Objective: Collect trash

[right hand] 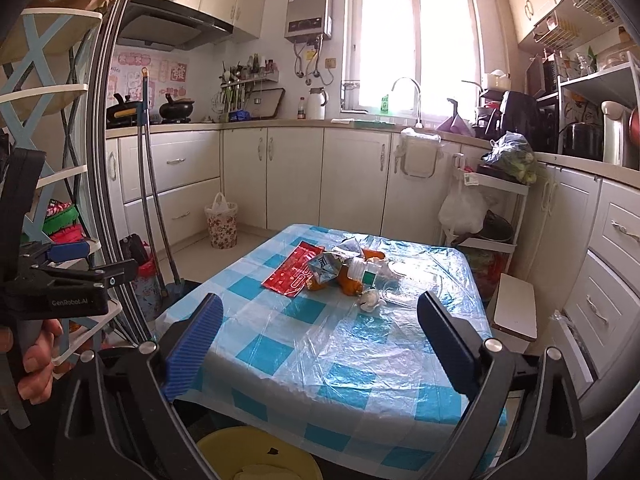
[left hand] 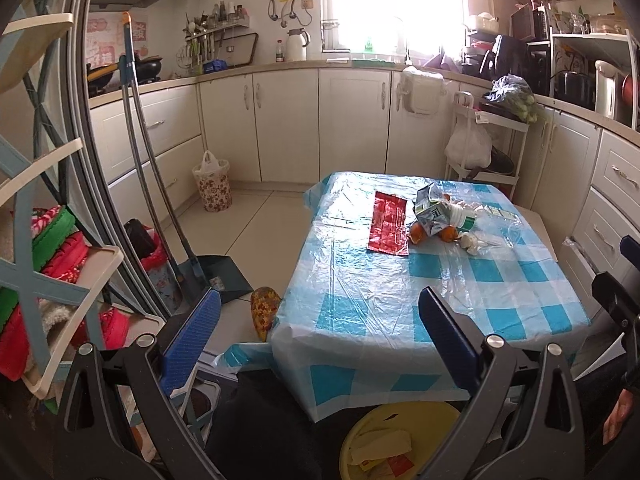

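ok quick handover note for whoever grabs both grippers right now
Left gripper: open, empty, held short of the table.
Right gripper: open, empty, over the table's near edge.
On the blue-checked plastic-covered table: flat red foil wrapper, crushed green-white carton, white plastic bottle, orange peels, crumpled white tissue.
Yellow plastic bin below the near edge already holds some scraps.
Left: all table trash.

We are seeing only part of the yellow basin (left hand: 400,420), its lower half cut off by the picture's edge and one side hidden behind the left claw (left hand: 320,344). The crushed carton (left hand: 430,210) is covering the oranges (left hand: 418,234) partly. Print on the red wrapper (left hand: 388,222) is staying too small to read.
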Demonstrator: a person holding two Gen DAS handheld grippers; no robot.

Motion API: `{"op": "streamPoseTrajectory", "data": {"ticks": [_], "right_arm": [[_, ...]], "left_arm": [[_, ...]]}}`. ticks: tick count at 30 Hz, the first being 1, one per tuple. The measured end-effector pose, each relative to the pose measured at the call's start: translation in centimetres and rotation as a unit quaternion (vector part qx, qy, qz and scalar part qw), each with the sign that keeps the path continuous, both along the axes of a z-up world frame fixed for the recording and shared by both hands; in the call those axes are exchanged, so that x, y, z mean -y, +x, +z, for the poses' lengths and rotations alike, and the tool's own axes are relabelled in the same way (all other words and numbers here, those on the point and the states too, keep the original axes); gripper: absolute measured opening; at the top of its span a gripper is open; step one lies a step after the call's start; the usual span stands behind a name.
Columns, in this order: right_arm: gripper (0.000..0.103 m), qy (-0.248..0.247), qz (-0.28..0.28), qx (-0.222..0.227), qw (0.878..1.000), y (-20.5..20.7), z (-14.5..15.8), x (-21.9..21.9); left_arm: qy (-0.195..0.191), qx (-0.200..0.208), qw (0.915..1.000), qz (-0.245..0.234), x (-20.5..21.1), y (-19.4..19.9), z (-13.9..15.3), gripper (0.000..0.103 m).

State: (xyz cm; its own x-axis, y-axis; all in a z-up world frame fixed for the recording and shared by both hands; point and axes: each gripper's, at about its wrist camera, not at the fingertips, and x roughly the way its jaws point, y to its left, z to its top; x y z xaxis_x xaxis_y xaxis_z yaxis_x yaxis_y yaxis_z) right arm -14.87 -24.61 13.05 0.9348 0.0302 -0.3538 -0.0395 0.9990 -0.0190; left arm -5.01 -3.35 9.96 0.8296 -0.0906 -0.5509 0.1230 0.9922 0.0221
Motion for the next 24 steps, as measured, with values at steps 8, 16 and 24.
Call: {"op": "streamPoseTrajectory", "data": {"ticks": [8, 16, 24], "right_arm": [[0.094, 0.042, 0.004, -0.056, 0.998, 5.6, -1.5, 3.3], [0.094, 0.120, 0.016, -0.108, 0.987, 8.2, -4.2, 4.8], [0.094, 0.156, 0.016, -0.131, 0.979, 9.2, -5.0, 5.7]], "left_arm": [[0.007, -0.062, 0.9980, -0.009, 2.8, 9.2, -3.3, 0.096], [-0.016, -0.128, 0.9916, -0.016, 5.7, 20.3, -7.5, 0.096], [-0.025, -0.160, 0.9854, -0.053, 9.4, 29.2, -10.0, 0.096]]}}
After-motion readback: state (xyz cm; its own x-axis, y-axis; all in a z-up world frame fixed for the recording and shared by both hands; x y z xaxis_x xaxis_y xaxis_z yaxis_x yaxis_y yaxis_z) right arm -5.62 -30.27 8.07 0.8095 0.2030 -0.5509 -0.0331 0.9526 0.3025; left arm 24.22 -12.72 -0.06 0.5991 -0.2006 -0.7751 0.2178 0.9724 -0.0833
